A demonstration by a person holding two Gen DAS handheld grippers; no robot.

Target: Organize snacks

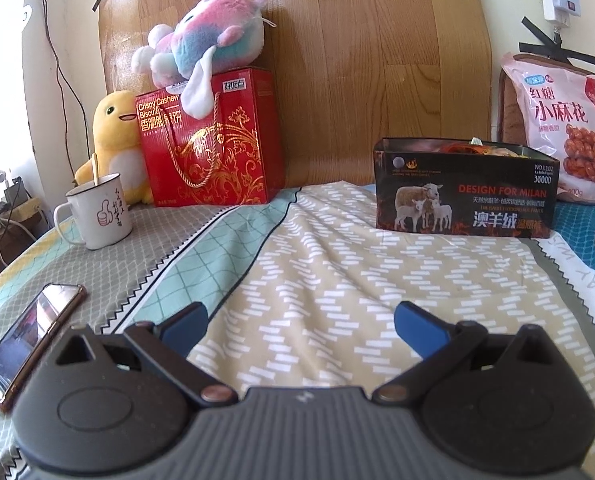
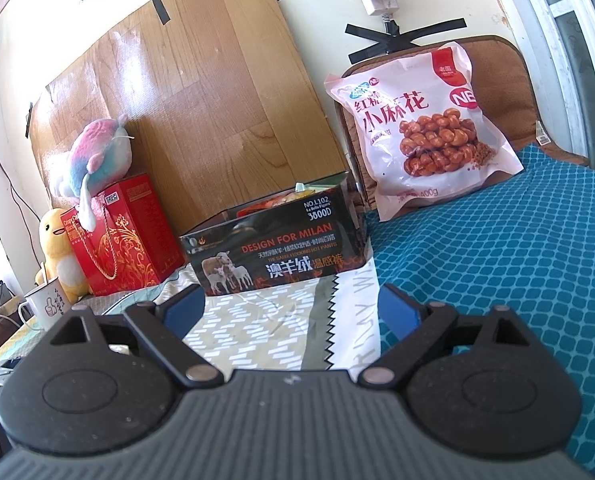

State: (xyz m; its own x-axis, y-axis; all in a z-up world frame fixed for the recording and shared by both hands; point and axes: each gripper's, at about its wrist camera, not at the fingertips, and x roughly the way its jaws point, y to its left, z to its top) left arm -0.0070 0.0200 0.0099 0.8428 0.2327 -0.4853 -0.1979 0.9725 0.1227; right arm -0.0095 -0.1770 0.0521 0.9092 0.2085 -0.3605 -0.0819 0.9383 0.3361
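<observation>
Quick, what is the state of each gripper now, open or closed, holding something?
Left gripper: open, holding nothing, above the patterned sheet.
Right gripper: open, holding nothing, pointing toward the black box.

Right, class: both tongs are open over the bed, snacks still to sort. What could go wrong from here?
1. The pink snack bag only leans on the cushion; a nudge may topple it.
2. The black box sits on soft bedding and may tip when loaded.
3. The mug and phone lie beside the left tongs, so a sweep could knock them.
</observation>
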